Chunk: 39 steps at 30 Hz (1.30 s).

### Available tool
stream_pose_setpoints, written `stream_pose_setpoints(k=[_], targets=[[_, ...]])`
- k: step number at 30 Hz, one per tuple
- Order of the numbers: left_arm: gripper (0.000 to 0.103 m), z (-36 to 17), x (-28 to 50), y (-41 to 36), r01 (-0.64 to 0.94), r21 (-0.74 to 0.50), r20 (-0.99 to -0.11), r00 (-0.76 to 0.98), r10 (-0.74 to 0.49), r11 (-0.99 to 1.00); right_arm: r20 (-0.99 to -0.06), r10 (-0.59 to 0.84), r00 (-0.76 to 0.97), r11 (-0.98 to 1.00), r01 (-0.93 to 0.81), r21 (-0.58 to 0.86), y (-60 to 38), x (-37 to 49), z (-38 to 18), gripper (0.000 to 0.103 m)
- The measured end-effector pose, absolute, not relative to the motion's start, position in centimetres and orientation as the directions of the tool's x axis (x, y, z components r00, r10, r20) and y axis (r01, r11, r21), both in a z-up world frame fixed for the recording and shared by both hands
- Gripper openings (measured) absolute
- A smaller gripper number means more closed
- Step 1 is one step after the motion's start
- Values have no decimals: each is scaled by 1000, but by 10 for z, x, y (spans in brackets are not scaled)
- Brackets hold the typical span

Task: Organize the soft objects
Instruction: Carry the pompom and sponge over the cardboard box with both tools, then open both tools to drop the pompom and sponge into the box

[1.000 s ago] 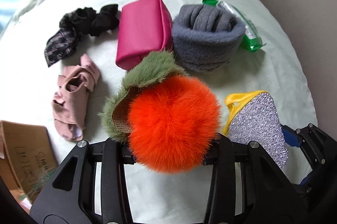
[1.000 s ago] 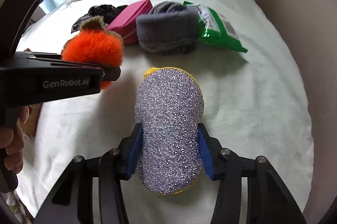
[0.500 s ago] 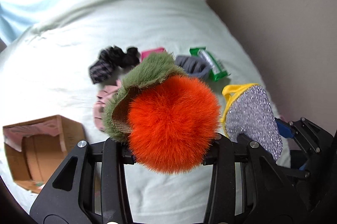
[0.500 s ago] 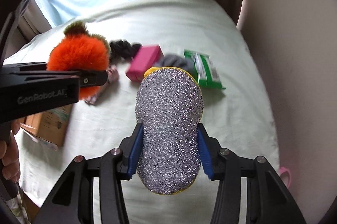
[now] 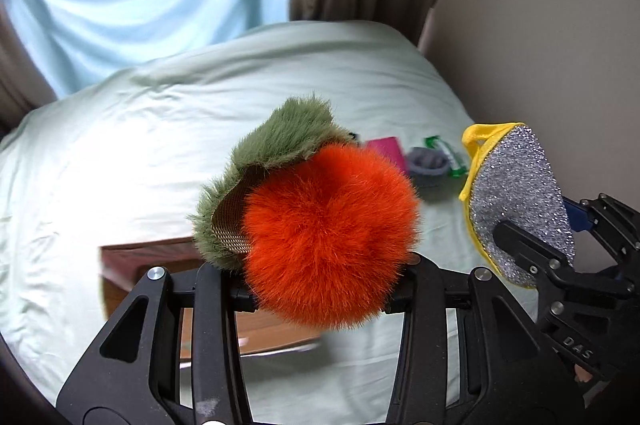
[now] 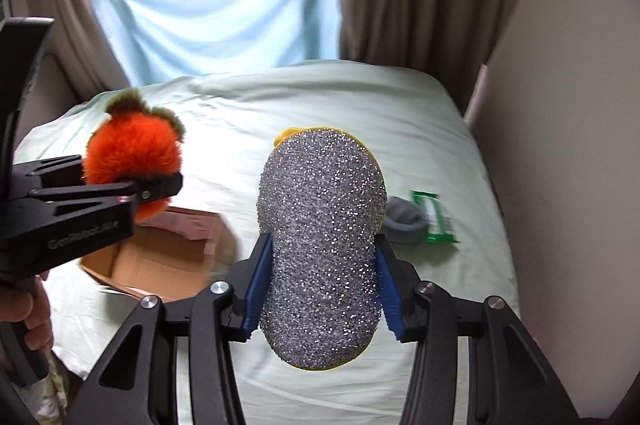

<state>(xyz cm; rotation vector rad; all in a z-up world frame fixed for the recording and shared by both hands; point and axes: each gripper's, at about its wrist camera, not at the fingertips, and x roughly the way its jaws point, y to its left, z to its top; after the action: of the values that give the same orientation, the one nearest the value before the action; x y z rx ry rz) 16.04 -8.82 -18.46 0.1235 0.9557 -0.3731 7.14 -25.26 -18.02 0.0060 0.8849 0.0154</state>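
Observation:
My left gripper (image 5: pixel 320 289) is shut on a fluffy orange pompom with a green furry top (image 5: pixel 328 241), held high above the bed; it also shows in the right wrist view (image 6: pixel 132 157). My right gripper (image 6: pixel 322 289) is shut on a silver glitter sponge with a yellow edge (image 6: pixel 322 237), also seen in the left wrist view (image 5: pixel 520 201). An open cardboard box (image 6: pixel 160 257) lies on the bed below the pompom, partly hidden in the left wrist view (image 5: pixel 132 265).
A grey rolled sock (image 6: pixel 404 221), a green wipes packet (image 6: pixel 436 217) and a pink pouch (image 5: pixel 386 151) lie far off on the pale green bed (image 5: pixel 120 153). A wall stands at the right, curtains and a window behind.
Both grippers have risen and drawn back from the row of objects, each keeping its hold. The cardboard box has come into view beneath the pompom.

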Motion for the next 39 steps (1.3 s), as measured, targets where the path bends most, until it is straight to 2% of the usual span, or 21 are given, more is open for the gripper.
stream_pose_setpoints(k=[10, 18, 26, 30, 39], targets=[[36, -188, 170, 57, 289, -28, -837, 516, -181, 957, -808, 105, 580, 994, -86, 67, -128, 109, -175, 45], [36, -247, 183, 130, 263, -17, -889, 438, -135, 965, -882, 180, 436, 980, 1, 201, -66, 155, -228, 45], [36, -312, 200, 138, 265, -26, -942, 316, -112, 964, -928, 296, 225, 918, 203, 342, -48, 188, -302, 45], [36, -356, 220, 129, 285, -21, -964, 248, -95, 958, -938, 319, 135, 898, 274, 345, -49, 200, -348, 45], [36, -414, 236, 109, 331, -23, -989, 134, -71, 943, -938, 346, 31, 869, 366, 332, -47, 226, -400, 47]])
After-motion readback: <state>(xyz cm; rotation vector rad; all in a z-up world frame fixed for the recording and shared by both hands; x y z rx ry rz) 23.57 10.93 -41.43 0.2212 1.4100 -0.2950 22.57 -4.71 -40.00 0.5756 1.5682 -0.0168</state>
